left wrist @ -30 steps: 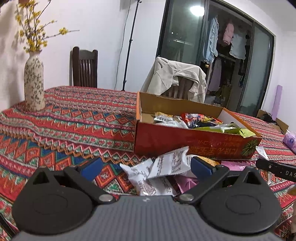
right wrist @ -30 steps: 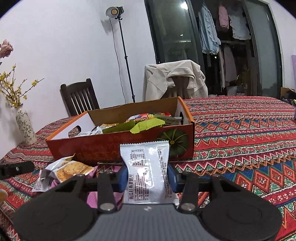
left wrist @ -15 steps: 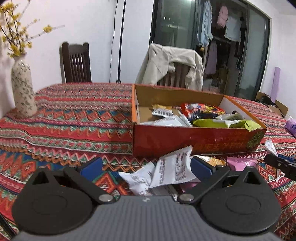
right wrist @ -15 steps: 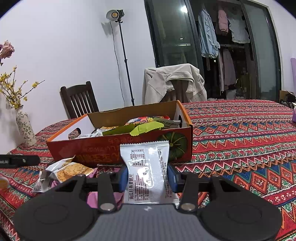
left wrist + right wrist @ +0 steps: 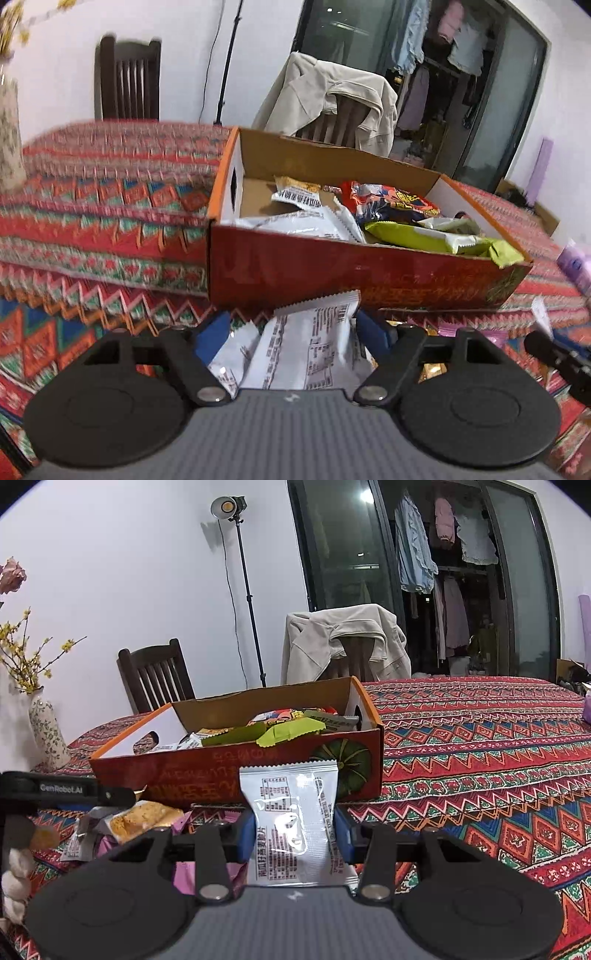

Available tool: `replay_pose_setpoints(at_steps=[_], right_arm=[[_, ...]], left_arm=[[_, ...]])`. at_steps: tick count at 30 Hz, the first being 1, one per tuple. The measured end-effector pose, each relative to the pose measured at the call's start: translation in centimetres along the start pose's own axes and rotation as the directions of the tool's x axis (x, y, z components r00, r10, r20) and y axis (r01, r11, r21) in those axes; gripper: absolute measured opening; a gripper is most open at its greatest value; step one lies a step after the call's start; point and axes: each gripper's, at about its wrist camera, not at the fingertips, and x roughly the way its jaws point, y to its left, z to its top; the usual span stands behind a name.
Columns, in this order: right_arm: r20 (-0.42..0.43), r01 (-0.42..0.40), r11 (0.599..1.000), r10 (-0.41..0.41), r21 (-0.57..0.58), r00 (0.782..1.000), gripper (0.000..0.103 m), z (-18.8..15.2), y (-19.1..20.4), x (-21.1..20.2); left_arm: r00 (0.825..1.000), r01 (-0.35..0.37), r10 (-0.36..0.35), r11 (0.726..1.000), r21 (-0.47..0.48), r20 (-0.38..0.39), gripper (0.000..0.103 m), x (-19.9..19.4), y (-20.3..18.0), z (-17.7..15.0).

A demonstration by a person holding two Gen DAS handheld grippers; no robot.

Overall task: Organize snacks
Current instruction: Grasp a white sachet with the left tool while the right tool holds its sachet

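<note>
A red cardboard box (image 5: pixel 369 280) (image 5: pixel 207 771) holding several snack packets sits on the patterned tablecloth. In front of it lie loose white packets (image 5: pixel 310 350). My left gripper (image 5: pixel 291 332) is lowered around them, its jaws closing. The blue pads flank the packets, and a firm press does not show. My right gripper (image 5: pixel 294 830) is shut on an upright silver-white snack packet (image 5: pixel 291 812) in front of the box. A cracker packet (image 5: pixel 144 816) and a pink packet (image 5: pixel 207 878) lie to its left. One finger of the left gripper (image 5: pixel 55 788) reaches in at the right wrist view's left edge.
A flowered vase (image 5: pixel 46 731) stands at the table's far left. Behind the table are a dark wooden chair (image 5: pixel 155 675), a chair draped with a beige jacket (image 5: pixel 343 642) and a light stand (image 5: pixel 236 590). Open tablecloth (image 5: pixel 480 757) stretches right of the box.
My left gripper has moved closer to the box and lower over the white packets, and its jaws have narrowed around them. The right gripper and its packet have not moved.
</note>
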Motion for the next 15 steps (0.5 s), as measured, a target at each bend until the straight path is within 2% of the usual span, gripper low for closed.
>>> replay_pose_setpoints(at_steps=[5, 7, 10, 15], right_arm=[[-0.006, 0.007, 1.0, -0.007, -0.002, 1.0, 0.042, -0.1, 0.0, 0.2], [-0.008, 0.009, 1.0, -0.009, -0.003, 1.0, 0.042, -0.1, 0.1, 0.2], [-0.01, 0.01, 1.0, -0.01, -0.002, 1.0, 0.042, -0.1, 0.0, 0.3], [-0.009, 0.008, 1.0, -0.008, -0.006, 1.0, 0.042, -0.1, 0.1, 0.4]], left_arm=[[0.995, 0.088, -0.093, 0.989, -0.12, -0.039, 0.068, 0.4, 2.1, 0.0], [0.991, 0.121, -0.128, 0.983, -0.137, -0.042, 0.054, 0.2, 2.4, 0.1], [0.994, 0.099, -0.103, 0.986, -0.134, -0.021, 0.045, -0.6, 2.4, -0.1], [0.997, 0.071, -0.067, 0.989, -0.129, 0.03, 0.042, -2.3, 2.7, -0.6]])
